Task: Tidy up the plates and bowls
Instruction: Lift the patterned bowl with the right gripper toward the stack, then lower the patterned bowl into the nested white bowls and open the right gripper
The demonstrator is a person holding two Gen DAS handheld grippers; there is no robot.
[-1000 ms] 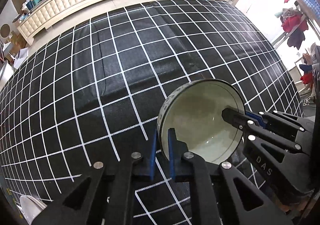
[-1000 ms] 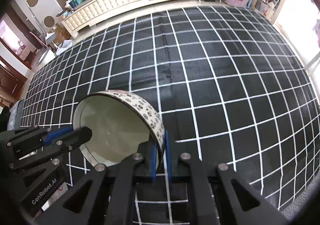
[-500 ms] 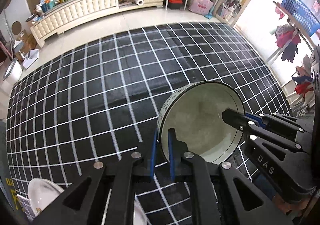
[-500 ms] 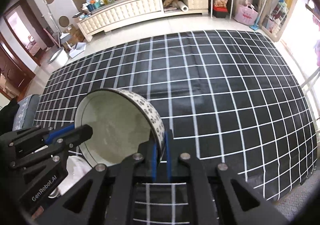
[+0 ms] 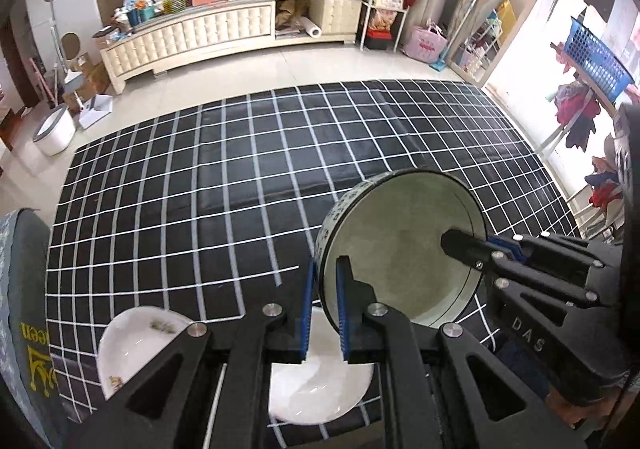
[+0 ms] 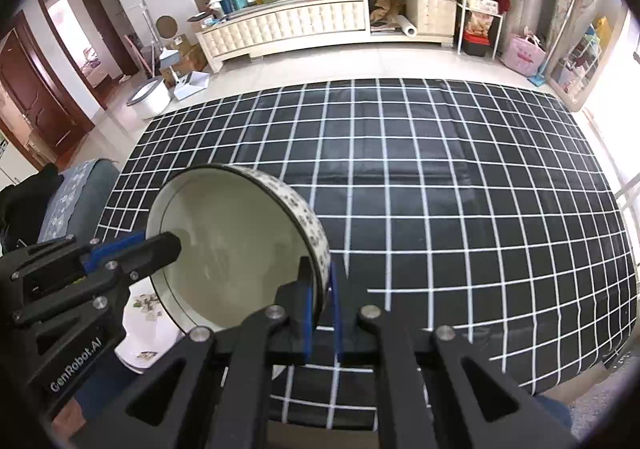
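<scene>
Left wrist view: the left gripper (image 5: pixel 323 305) pointed steeply downward, its blue pads clamped on the near wall of the bowl (image 5: pixel 404 249), one pad outside the patterned side and one inside. The bowl hung tilted in the air above the black checked tablecloth (image 5: pixel 240 185), its pale inside facing the camera. The right gripper (image 5: pixel 480 249) reached in from the right of the bowl and was clamped over the opposite rim. Below the bowl, a white plate (image 5: pixel 320 393) lay on the cloth, largely hidden by the gripper frame; a second white plate (image 5: pixel 136 345) lay to the left of the bowl.

Right wrist view: the right gripper (image 6: pixel 321 317) likewise angled downward, pads closed on the bowl's (image 6: pixel 232 249) patterned wall at its right side. The left gripper (image 6: pixel 160 249) held the rim at the bowl's left. A decorated plate (image 6: pixel 148 333) showed under the bowl's lower left edge, on the tablecloth (image 6: pixel 440 189).
</scene>
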